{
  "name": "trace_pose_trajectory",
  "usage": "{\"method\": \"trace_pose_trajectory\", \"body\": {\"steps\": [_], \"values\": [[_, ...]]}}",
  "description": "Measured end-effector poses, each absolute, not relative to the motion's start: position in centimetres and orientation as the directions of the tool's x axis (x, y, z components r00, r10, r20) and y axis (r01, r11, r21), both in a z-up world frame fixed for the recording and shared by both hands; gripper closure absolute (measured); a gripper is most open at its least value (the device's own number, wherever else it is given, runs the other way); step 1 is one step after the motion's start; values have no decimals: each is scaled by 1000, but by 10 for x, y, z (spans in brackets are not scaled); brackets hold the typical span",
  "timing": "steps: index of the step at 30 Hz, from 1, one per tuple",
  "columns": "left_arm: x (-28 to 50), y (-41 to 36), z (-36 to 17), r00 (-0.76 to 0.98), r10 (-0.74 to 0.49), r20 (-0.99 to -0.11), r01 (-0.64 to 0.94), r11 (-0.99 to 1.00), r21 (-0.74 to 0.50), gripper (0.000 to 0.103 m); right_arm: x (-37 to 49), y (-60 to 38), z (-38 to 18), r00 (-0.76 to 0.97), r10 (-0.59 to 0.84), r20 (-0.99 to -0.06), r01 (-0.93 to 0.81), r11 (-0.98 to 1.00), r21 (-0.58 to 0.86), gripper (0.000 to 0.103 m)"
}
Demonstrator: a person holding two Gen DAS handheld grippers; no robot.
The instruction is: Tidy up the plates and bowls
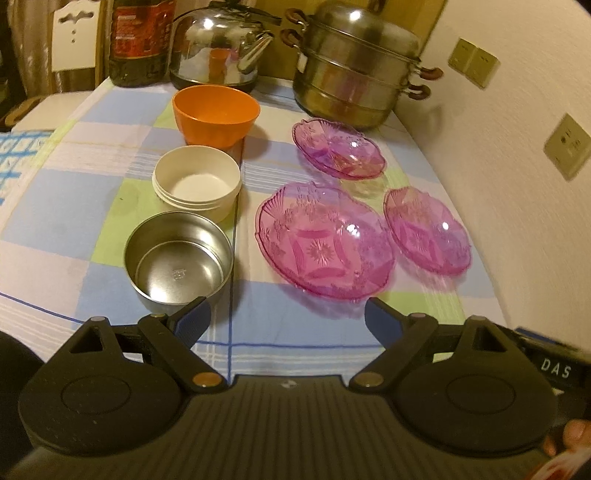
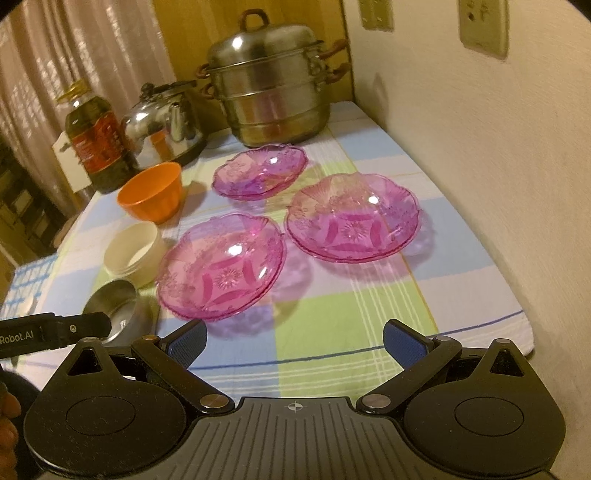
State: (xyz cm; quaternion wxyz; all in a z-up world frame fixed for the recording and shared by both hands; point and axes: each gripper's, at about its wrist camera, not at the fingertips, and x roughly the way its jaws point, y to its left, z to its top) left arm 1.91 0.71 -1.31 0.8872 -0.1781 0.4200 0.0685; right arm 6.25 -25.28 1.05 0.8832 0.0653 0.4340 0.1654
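While above tablecloth (image 1: 258, 332), both tools agape.

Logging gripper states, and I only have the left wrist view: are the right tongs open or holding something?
Observer: The right tongs are open and empty, above bare tablecloth.
Operator: My view crops the steamer's top. Does its lid have a handle?
Observer: Yes, the steamer lid carries a brown loop handle.
Operator: And the oil bottle's top?
Observer: The oil bottle has a yellow top.
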Motion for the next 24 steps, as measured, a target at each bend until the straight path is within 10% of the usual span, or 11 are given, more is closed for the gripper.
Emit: {"method": "trace_pose_trajectory", "body": {"steps": [24], "values": [[89, 25, -88, 647, -38, -761, -446, 791, -419, 45, 153, -244, -49, 493, 421, -761, -105, 897, 429, 44]]}}
